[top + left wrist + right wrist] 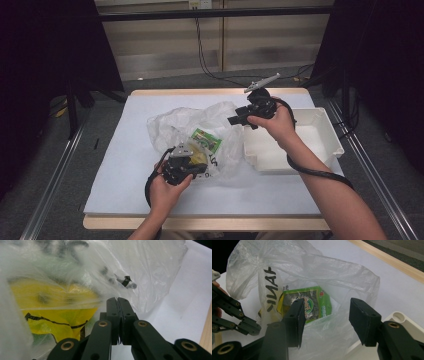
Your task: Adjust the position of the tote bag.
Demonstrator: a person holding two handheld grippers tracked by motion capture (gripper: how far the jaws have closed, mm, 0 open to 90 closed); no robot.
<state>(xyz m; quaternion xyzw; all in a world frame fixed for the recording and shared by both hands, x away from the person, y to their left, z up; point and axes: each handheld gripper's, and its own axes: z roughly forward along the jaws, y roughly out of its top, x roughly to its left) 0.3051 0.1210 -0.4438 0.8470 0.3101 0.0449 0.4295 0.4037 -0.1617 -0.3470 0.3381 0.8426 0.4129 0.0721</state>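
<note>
The right gripper (325,320) is hovering with its two black jaws standing apart and nothing between them. Beyond them a clear plastic bag (317,267) is lying on the white table (402,287), holding a green packet (319,303). The left gripper (253,328) is pinching the bag's edge. A white tray (403,317) is peeking in beside the right jaw.

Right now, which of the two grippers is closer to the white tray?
The right. The right gripper hovers at the white tray's near-left corner, over the plastic bag. The left gripper sits farther off, shut at the bag's near edge.

Crumpled clear plastic bag (200,131) with green packet (206,140) mid-table
</note>
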